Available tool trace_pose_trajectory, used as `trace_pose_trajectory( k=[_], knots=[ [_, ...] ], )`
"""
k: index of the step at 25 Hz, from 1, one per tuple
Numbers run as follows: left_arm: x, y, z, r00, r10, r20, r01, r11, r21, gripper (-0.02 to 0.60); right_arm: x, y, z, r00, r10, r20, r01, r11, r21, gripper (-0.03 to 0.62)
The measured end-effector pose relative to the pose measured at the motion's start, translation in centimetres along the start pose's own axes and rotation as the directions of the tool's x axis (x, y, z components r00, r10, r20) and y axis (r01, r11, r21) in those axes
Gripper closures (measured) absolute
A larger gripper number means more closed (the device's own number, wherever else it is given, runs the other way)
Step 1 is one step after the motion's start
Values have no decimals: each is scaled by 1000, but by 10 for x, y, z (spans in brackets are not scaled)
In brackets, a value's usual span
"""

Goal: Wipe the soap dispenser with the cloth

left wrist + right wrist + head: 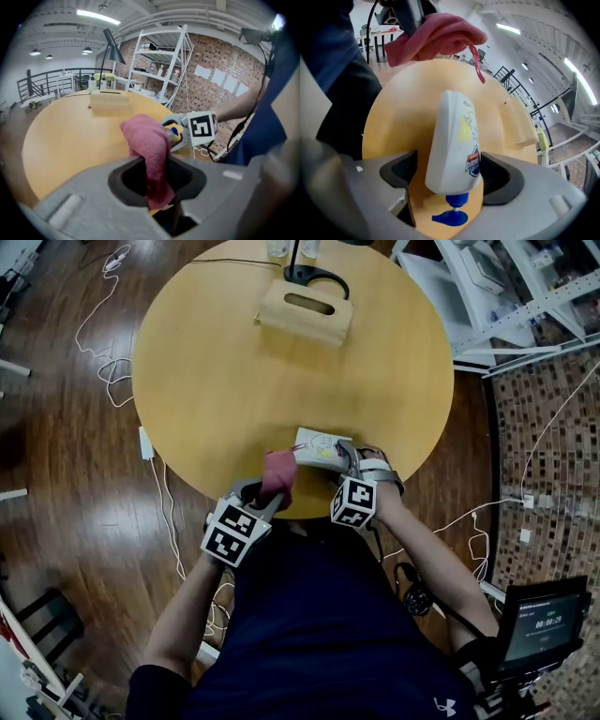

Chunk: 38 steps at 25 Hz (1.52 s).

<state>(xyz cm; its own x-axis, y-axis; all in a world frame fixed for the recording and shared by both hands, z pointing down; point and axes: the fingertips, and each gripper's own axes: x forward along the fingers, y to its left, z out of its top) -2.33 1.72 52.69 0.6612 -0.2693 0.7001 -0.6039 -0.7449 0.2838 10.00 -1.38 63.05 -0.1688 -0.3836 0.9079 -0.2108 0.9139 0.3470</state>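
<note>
Wooden table (216, 381) spreads wide behind soap dispenser (319, 448) at edge.

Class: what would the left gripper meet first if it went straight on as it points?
Probably the white plastic soap dispenser lying between the right gripper's open jaws; the pink cloth in the left gripper would touch first. Depth is unclear.

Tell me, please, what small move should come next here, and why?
Probably close the right gripper on the soap dispenser: it lies on the table between jaws that stand apart, unheld, while the left gripper clamps the pink cloth right beside it, ready to wipe.
</note>
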Motion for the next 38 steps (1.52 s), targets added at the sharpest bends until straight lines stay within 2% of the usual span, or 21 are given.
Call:
trace_pose_trajectory(
  k=[4, 5, 7, 8, 9, 11, 12, 14, 16, 18, 19, 20, 23, 26, 29, 31, 32, 33, 34, 37, 38],
  knots=[
    [3, 4, -4, 1000, -15, 9, 16, 1000, -15, 488, 7, -13, 0, 997, 80, -22, -79, 996, 52, 183],
    [4, 3, -3, 1000, -25, 11, 25, 1000, -16, 488, 7, -18, 1, 994, 105, -9, -103, 990, 93, 229],
    [6, 1, 0, 999, -40, 17, 40, 999, -9, 488, 3, -22, 5, 974, 215, 69, -226, 936, 271, 237],
    [6, 1, 1, 999, -45, 19, 45, 999, -3, 488, -1, -20, 8, 942, 303, 143, -335, 859, 387, 238],
    [5, 1, 1, 999, -50, 19, 50, 999, 3, 488, -7, -15, 13, 888, 393, 240, -460, 744, 485, 246],
    [5, 2, 2, 998, -59, 14, 59, 998, 11, 488, -26, -4, 27, 736, 520, 433, -672, 482, 562, 252],
    [6, 2, 3, 998, -63, 8, 63, 998, 14, 488, -34, 2, 32, 670, 560, 488, -733, 390, 557, 253],
    [7, 2, 4, 998, -68, -8, 68, 997, 20, 488, -38, 13, 28, 599, 630, 495, -781, 320, 537, 256],
    [7, 1, 1, 997, -69, -25, 69, 997, 25, 488, -34, 23, 19, 555, 695, 456, -798, 293, 526, 257],
    [4, 0, -1, 997, -62, -35, 63, 998, 25, 488, -32, 24, 16, 506, 728, 463, -817, 232, 528, 269],
    [2, 0, -2, 998, -56, -38, 57, 998, 24, 488, -32, 20, 15, 498, 727, 473, -819, 215, 532, 267],
    [0, -1, -1, 998, -49, -39, 49, 999, 21, 488, -29, 13, 13, 513, 715, 475, -813, 226, 537, 253],
    [-4, -2, 4, 999, -26, -40, 27, 1000, 17, 488, -14, -23, 0, 628, 624, 466, -757, 349, 553, 224],
    [-1, 2, 6, 999, -9, -45, 10, 1000, 29, 488, -16, -54, -1, 706, 486, 516, -705, 410, 579, 210],
    [2, 6, 11, 999, 3, -46, -1, 999, 54, 488, -36, -70, 1, 784, 319, 532, -615, 516, 596, 206],
    [10, 4, 18, 999, -9, -49, 13, 995, 98, 488, -53, -77, -2, 849, 152, 507, -485, 605, 631, 206],
    [16, 0, 23, 998, -28, -54, 35, 990, 139, 488, -60, -78, -6, 883, 49, 467, -386, 642, 662, 227],
    [23, -7, 28, 996, -55, -63, 66, 980, 190, 488, -65, -78, -13, 914, -47, 404, -272, 667, 694, 368],
    [32, -15, 33, 994, -81, -79, 99, 965, 242, 488, -67, -74, -21, 937, -113, 330, -168, 683, 711, 570],
    [66, -25, 45, 983, -103, -151, 149, 931, 334, 488, -67, -49, -14, 967, -122, 225, -61, 743, 667, 579],
    [76, -21, 49, 981, -94, -172, 148, 929, 340, 488, -67, -42, -3, 967, -107, 230, -68, 763, 643, 475]
  ],
)
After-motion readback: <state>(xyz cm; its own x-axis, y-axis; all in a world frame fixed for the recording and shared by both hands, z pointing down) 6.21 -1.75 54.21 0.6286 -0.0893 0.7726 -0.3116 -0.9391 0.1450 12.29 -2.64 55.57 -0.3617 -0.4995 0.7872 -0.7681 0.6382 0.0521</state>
